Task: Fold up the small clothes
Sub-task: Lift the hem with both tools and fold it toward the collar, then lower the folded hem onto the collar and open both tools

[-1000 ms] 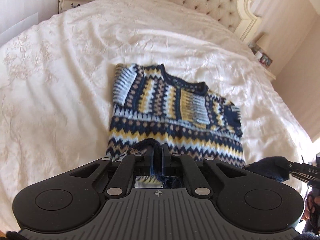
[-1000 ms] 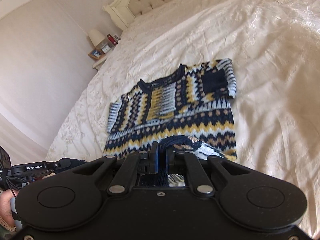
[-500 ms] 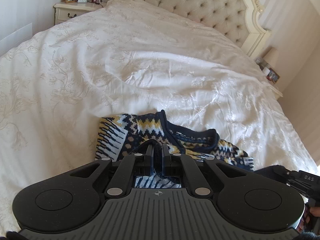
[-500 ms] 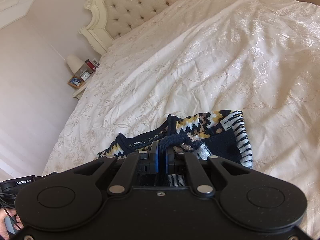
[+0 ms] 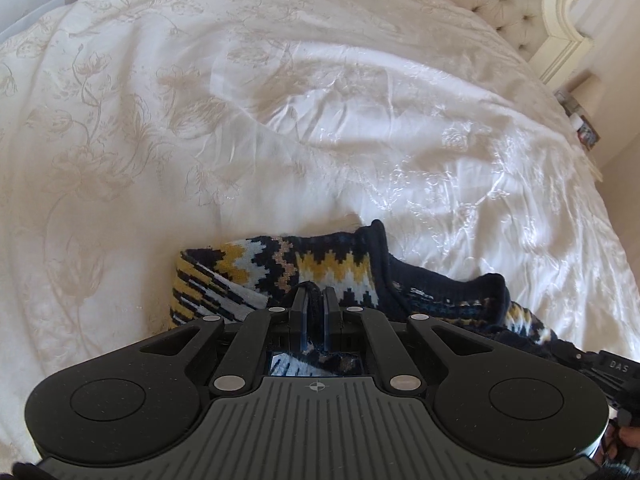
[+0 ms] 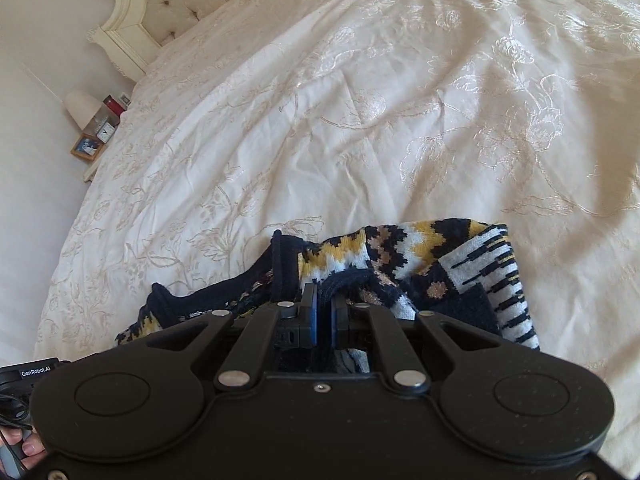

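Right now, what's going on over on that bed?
A person is folding a small patterned sweater on a white bedspread. They hold a hand-held gripper in each hand, and both are shut on the sweater's knit: the left hand-held gripper and the right hand-held gripper each pinch a fold of dark fabric. The lifted part lies up near the navy collar, so the fold looks nearly complete, though neither gripper has let go.
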Available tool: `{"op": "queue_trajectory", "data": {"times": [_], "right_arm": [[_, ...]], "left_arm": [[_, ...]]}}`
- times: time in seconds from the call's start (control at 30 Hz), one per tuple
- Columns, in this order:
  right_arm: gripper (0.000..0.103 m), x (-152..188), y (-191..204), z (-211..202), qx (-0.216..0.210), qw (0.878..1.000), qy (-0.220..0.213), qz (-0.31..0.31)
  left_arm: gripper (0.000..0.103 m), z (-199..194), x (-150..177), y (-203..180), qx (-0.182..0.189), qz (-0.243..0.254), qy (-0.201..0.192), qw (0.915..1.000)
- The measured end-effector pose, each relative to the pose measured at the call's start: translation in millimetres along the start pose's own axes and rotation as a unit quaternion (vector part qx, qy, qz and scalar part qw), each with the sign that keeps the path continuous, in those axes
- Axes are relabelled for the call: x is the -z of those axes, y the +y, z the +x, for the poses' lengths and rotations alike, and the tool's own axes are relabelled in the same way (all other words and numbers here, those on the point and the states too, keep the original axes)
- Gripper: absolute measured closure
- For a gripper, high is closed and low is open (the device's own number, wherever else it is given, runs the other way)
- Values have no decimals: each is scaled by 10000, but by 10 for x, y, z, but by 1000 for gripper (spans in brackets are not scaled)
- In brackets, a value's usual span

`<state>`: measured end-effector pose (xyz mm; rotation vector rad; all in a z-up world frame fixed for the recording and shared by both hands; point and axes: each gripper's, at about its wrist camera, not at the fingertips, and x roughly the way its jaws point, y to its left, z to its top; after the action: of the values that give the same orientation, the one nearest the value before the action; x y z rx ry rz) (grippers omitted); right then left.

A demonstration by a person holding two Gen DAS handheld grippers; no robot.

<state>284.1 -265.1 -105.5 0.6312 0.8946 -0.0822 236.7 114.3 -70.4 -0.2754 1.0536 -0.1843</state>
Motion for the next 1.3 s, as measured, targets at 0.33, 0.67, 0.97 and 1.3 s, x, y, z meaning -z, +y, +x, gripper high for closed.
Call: {"op": "queue_trajectory", "data": {"times": [0.33,0.67,0.97,1.3], "right_arm": [[89,-81,-13,362,294,9989,337,135],[45,-180,-27,165,371,9983,-265,357],[45,-265,74,-109,370,9984,-371,-186],[45,107,155,-103,590,9918,102,-1129]], "left_arm": [[94,342,-229,138,-193,-223,109,9995],[93,100,-541,144,-496,60,-157,9986],[77,-203,-399,-49,-589,469,88,9971],[76,-45,147,-168,-398,1299,633,9887]]}}
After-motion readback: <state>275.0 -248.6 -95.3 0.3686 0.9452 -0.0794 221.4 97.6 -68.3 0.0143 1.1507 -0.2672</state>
